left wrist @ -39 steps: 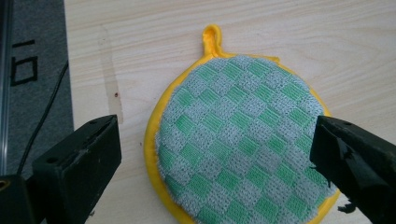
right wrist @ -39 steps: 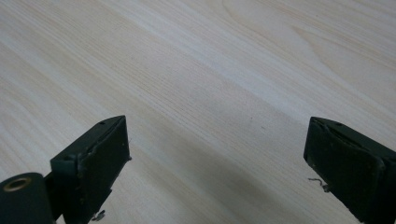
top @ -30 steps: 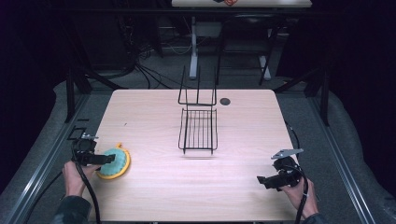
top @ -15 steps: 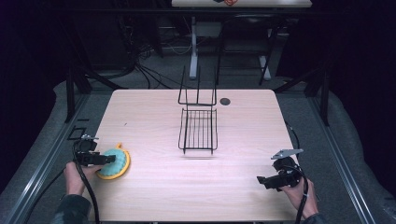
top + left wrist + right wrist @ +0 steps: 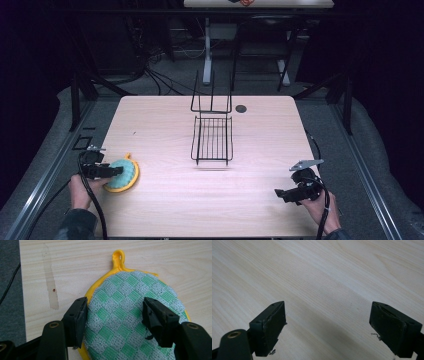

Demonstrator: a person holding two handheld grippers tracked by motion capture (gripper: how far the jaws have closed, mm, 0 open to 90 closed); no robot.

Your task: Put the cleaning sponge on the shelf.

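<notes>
- Yellow-rimmed and round, the pot holder (image 5: 130, 315) has a green-and-white chequered woven face and a small yellow hanging loop (image 5: 118, 257) at its far edge; we judge it soft, light and floppy, likely to sag or fold when it is lifted by one side.
- Its knitted face looks grippy rather than slippery, and nothing about it seems fragile, so we think a firm pinch would do it no harm.
- We see two sensible places to take hold: the thick yellow rim, where the jaws can close over top and underside, or the loop, which is small and harder to catch.
- In the high view the pot holder (image 5: 123, 174) lies flat on the wooden table (image 5: 165, 125) at the lower left of the frame, well apart from the black wire rack (image 5: 212, 140) at the centre.
- Our left gripper (image 5: 113, 315) has its jaws spread, one at the near left rim and the other over the chequered face towards the lower right of the left gripper view; they straddle the cloth but do not pinch it.
- We cannot tell whether the jaw tips touch the fabric or hover just above it.
- Our right gripper (image 5: 327, 327) sits with its jaws wide apart over bare wood, and in the high view the right gripper (image 5: 295, 192) is at the lower right, far from the pot holder.
</notes>
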